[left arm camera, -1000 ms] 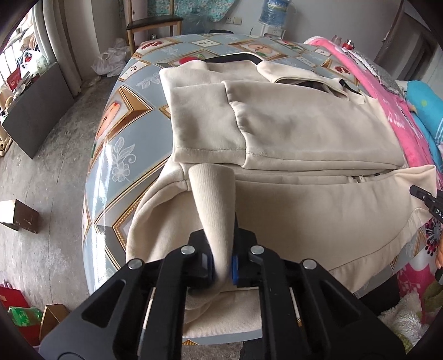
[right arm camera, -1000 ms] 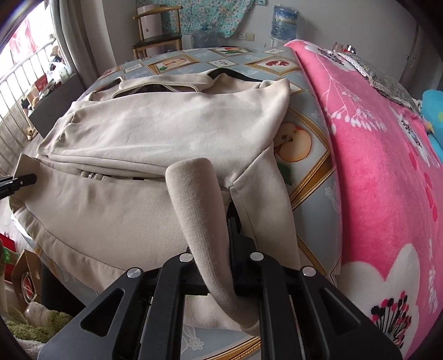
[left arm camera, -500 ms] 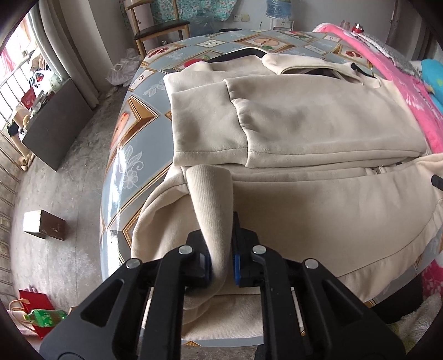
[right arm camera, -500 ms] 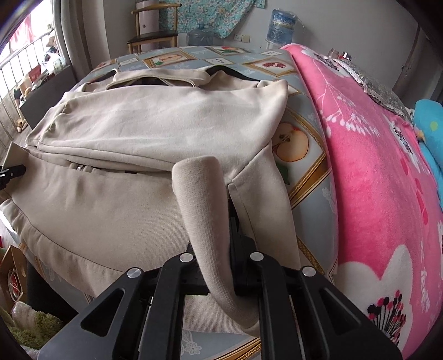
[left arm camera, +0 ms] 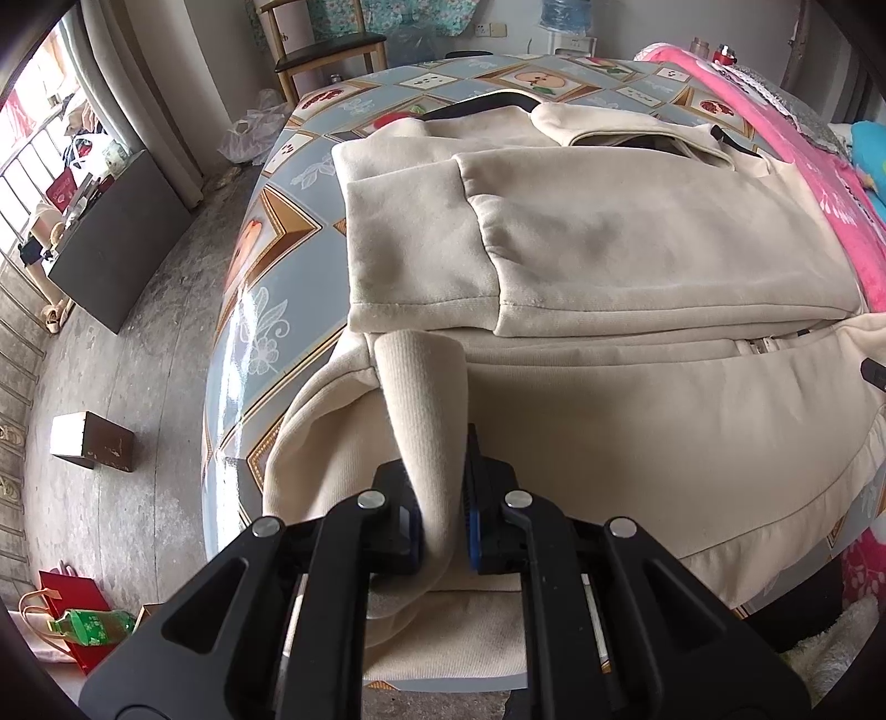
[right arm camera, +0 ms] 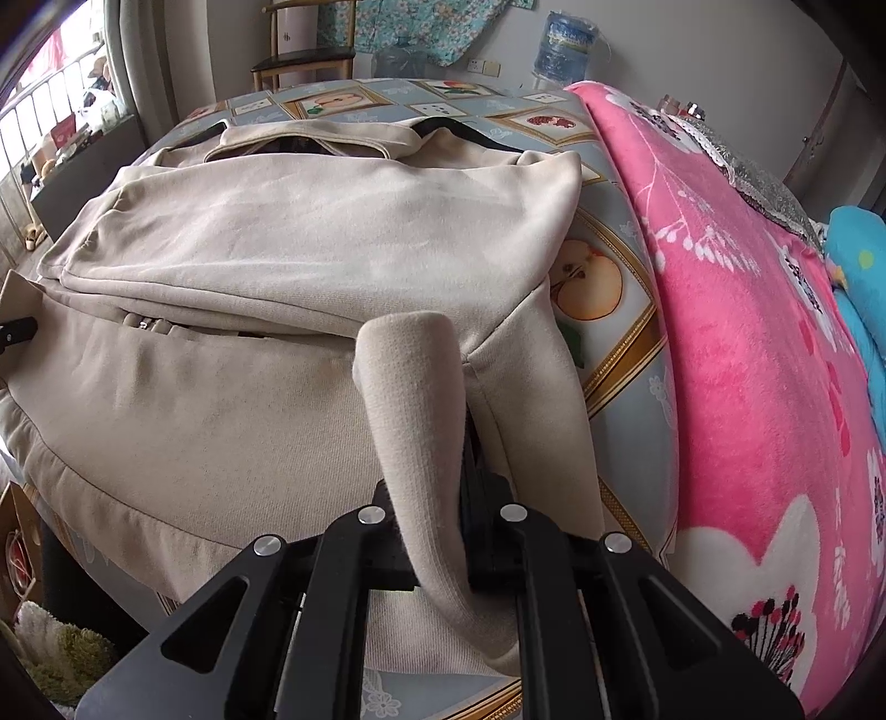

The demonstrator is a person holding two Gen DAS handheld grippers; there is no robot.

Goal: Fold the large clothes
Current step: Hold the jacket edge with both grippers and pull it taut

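A large beige zip jacket (left arm camera: 637, 249) lies across the patterned bed cover (left arm camera: 266, 277), its sleeves folded over the chest. My left gripper (left arm camera: 443, 531) is shut on the jacket's ribbed hem at the near left corner, and a fold of hem stands up between the pads. In the right wrist view the same jacket (right arm camera: 288, 249) spreads to the left. There my right gripper (right arm camera: 437, 548) is shut on the ribbed hem at the near right corner. The other gripper's black tip (right arm camera: 16, 332) shows at the left edge.
A pink flowered blanket (right arm camera: 747, 343) covers the bed's right side, with a blue pillow (right arm camera: 858, 260) beyond. On the concrete floor to the left are a small brown box (left arm camera: 91, 443), a red bag and green bottle (left arm camera: 88, 626). A wooden chair (left arm camera: 326, 50) stands behind the bed.
Both views have tipped a little, so the jacket and bed sit slightly lower and nearer in the frames. Both grips on the hem are unchanged.
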